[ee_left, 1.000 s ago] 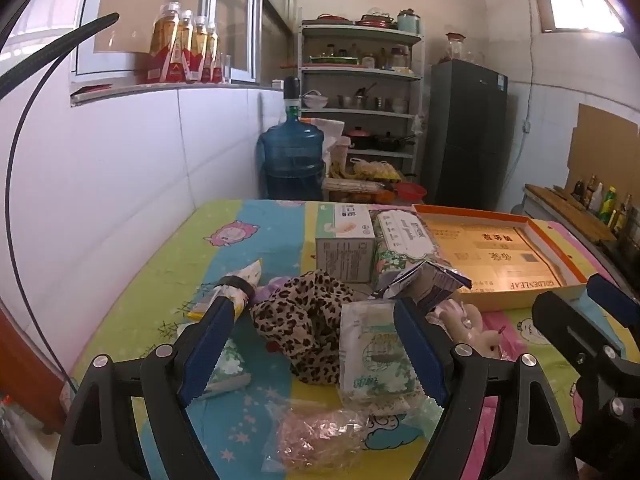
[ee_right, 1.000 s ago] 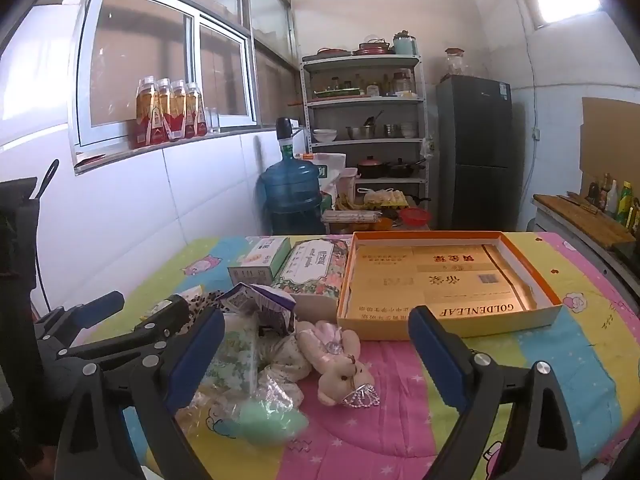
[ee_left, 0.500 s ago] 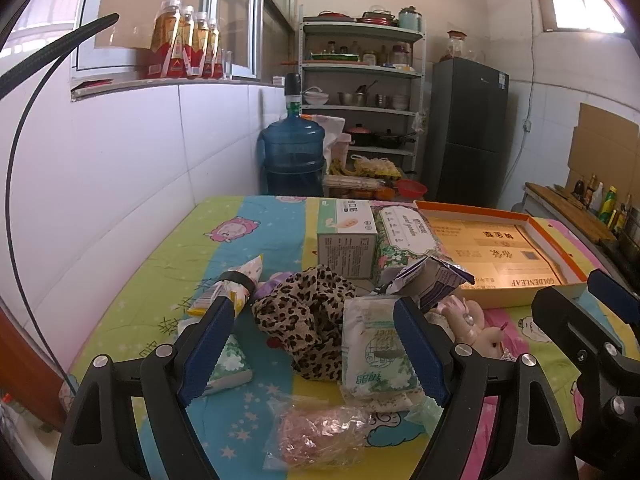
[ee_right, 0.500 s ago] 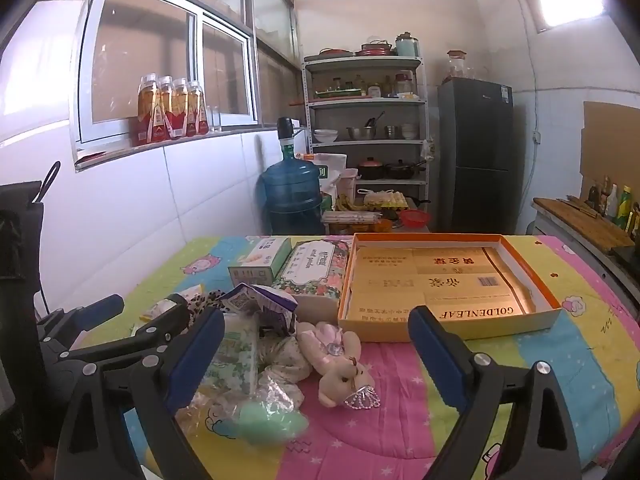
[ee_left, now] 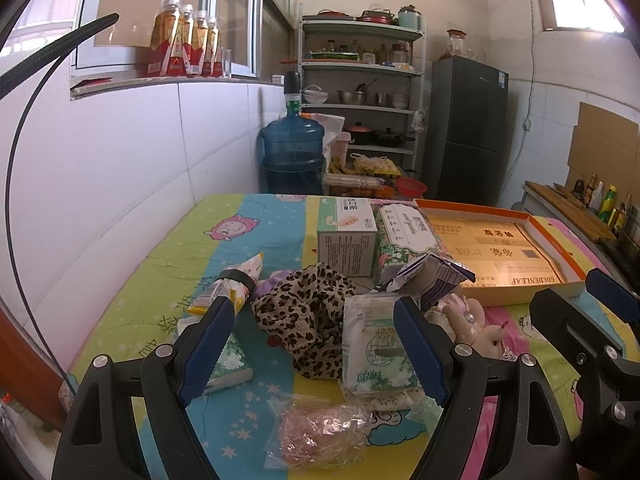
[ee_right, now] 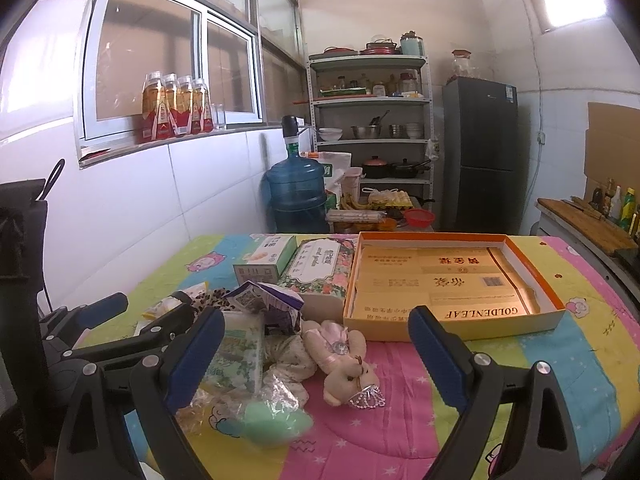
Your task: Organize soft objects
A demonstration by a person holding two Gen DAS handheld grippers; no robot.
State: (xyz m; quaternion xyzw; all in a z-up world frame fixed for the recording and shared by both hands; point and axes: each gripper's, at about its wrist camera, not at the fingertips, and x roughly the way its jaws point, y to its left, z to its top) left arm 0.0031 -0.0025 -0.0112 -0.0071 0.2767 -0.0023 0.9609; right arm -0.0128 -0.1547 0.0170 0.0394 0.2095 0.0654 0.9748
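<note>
- Left gripper (ee_left: 312, 344): hovering near the left of the pile, fingers spread wide, gripping nothing.
- Leopard-print cloth (ee_left: 308, 312): lying crumpled on the bedspread (ee_left: 276, 232), just beyond and between the left fingers; likely the nearer arm's pick.
- Plush bear (ee_right: 344, 356): lying between the right gripper's fingers, long axis running near-right.
- Right gripper (ee_right: 316, 344): hovering spread, empty.
- Orange box (ee_right: 552, 312): sitting far right, empty.
</note>
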